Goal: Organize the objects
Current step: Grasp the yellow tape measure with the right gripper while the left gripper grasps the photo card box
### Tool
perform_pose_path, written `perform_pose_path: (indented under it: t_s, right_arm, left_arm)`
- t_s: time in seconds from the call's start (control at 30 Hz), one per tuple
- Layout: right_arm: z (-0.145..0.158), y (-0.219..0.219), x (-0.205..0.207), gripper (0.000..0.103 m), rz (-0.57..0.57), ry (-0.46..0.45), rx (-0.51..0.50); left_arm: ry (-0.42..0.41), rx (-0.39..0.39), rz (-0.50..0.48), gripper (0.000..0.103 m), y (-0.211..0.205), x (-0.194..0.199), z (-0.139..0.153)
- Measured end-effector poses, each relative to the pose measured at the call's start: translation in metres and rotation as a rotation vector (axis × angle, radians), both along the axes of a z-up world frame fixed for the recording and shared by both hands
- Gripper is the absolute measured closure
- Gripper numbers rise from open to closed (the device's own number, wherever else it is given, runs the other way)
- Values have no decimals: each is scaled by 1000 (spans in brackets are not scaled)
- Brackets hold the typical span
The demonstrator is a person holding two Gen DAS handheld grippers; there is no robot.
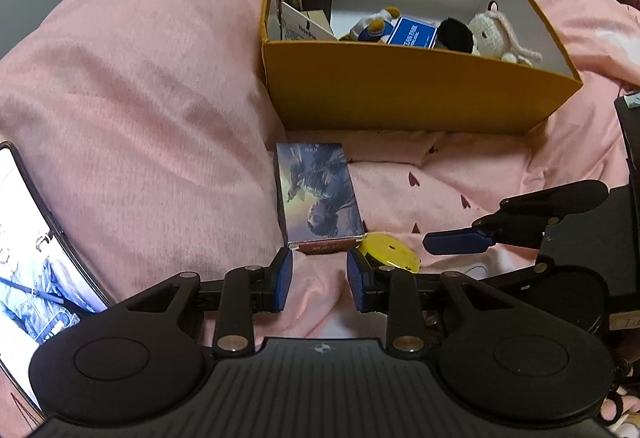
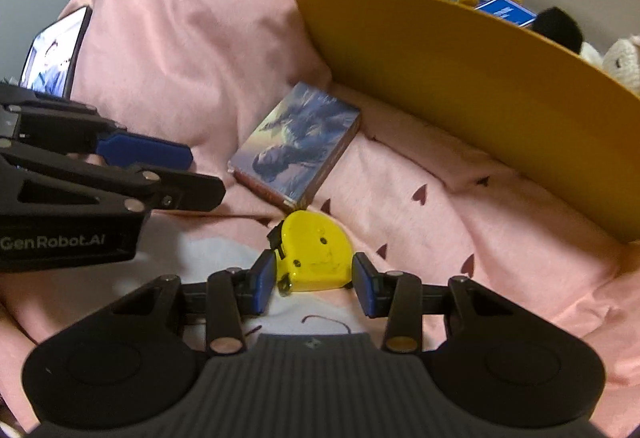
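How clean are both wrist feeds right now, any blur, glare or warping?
Left wrist: dim, soft focus, the yellow box bowed by the fisheye, the phone screen blown out at the edge. Right wrist: box wall curved, the yellow tape measure fairly sharp, corners smeared.

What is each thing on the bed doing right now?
Yellow box: open, no lid, toys and small boxes inside.
Picture card box: closed, flat on the blanket.
Yellow tape measure: lying on the blanket, between the open pads, not gripped.
Tablet: screen lit.
Left hand-held gripper: open, empty, just short of the card box.
Right hand-held gripper: open around the tape measure.
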State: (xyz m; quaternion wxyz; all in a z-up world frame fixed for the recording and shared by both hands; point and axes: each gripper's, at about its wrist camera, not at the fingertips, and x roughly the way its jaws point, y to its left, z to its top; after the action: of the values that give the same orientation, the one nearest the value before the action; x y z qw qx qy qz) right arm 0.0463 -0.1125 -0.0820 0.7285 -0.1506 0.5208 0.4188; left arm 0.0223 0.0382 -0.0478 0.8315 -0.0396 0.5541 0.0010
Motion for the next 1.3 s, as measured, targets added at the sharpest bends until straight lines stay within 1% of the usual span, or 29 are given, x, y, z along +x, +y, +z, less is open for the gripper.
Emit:
perform_pose_path:
  t_s: [0.1, 0.17, 0.23, 0.3, 0.33, 0.37, 0.47, 0.5, 0.6, 0.73, 0.83, 0.93, 1.0, 1.07, 1.1, 1.13, 1.2, 1.3]
  right_arm:
    - [-5, 6, -2, 59, 30, 2, -15]
    - [-11, 11, 0, 57, 43, 18, -32]
    - [-15, 14, 2, 51, 47, 25, -42]
    - [-18, 16, 4, 49, 46, 32, -48]
    - [-19, 16, 5, 49, 44, 37, -48]
    - [-19, 15, 5, 49, 42, 41, -47]
    - [-20, 13, 8, 49, 32, 58, -41]
    - [-21, 13, 9, 49, 31, 61, -40]
    - [-21, 13, 10, 48, 31, 64, -43]
    - [-22, 13, 11, 48, 30, 68, -45]
    - [-22, 12, 12, 47, 25, 74, -45]
    - [-22, 12, 13, 47, 22, 78, -46]
    - [-22, 12, 13, 46, 21, 78, -47]
    - [-21, 12, 13, 46, 19, 74, -48]
    - [-21, 12, 13, 46, 18, 71, -48]
    - [-21, 12, 13, 46, 18, 68, -48]
    - [-19, 13, 12, 46, 20, 59, -50]
    - [-15, 14, 8, 46, 32, 21, -56]
  left_arm:
    - [7, -1, -3, 69, -1, 3, -4]
    - [10, -8, -4, 69, 0, 4, -5]
    - [10, -14, -5, 69, 0, 4, -6]
    - [-5, -15, -27, 69, 0, 3, -6]
    - [-30, -3, -51, 69, -2, 1, -5]
    - [-71, 27, -82, 69, -5, -2, -2]
    - [-198, 175, -169, 69, -15, -13, 5]
    - [-225, 197, -197, 69, -17, -16, 7]
    - [-281, 218, -255, 69, -16, -22, 14]
    - [-302, 295, -303, 69, -13, -20, 20]
    - [-281, 304, -327, 69, -6, -16, 18]
    - [-272, 341, -368, 69, -5, -15, 13]
    - [-294, 355, -378, 69, -2, -12, 14]
    - [-359, 388, -373, 69, -1, -9, 24]
    - [-387, 379, -381, 69, -1, -9, 31]
    - [-397, 349, -392, 69, -2, -7, 37]
    - [-372, 281, -428, 69, -6, -1, 42]
    - [-320, 251, -445, 69, -15, 7, 37]
